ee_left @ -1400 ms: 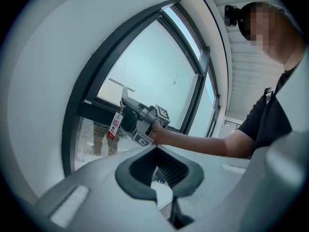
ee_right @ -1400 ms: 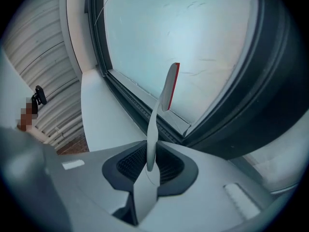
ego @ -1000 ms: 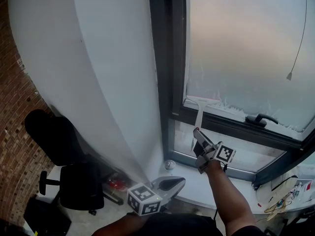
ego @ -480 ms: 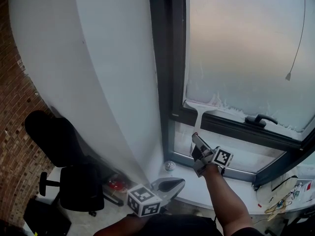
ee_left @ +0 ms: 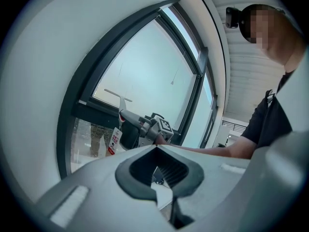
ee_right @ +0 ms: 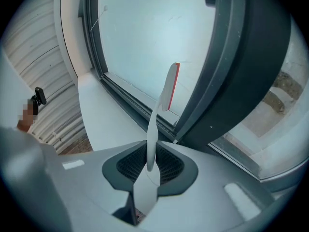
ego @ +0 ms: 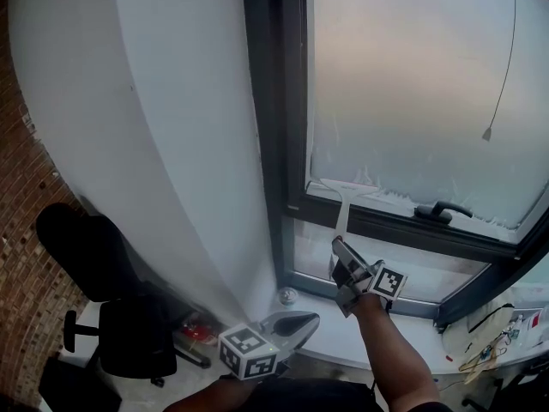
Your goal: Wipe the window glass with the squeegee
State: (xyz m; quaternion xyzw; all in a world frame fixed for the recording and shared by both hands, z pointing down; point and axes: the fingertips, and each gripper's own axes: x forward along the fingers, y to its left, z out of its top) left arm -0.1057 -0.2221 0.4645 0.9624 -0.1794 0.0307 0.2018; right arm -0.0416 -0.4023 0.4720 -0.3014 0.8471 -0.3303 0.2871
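Observation:
My right gripper [ego: 341, 263] is shut on the white handle of the squeegee [ego: 343, 217]. Its blade [ego: 337, 184] lies against the bottom edge of the upper window glass [ego: 412, 93], at the pane's left corner by the dark frame [ego: 276, 127]. In the right gripper view the handle [ee_right: 153, 129] rises from between the pads to the blade [ee_right: 170, 88]. My left gripper [ego: 290, 323] hangs low in front of the sill, shut and holding nothing. From the left gripper view, the right gripper [ee_left: 140, 129] and squeegee [ee_left: 120, 100] show ahead of the left gripper [ee_left: 159, 170].
A black window handle [ego: 437, 210] sits on the frame right of the squeegee. A blind cord with a pull [ego: 486, 133] hangs before the glass. The white sill [ego: 343, 333] bears a small round object [ego: 288, 296] and cables [ego: 493, 342]. A black office chair [ego: 129, 333] stands by the brick wall [ego: 26, 230].
The right gripper has drawn the squeegee a little downward, so the blade now sits at the pane's bottom edge. The left gripper has stayed put.

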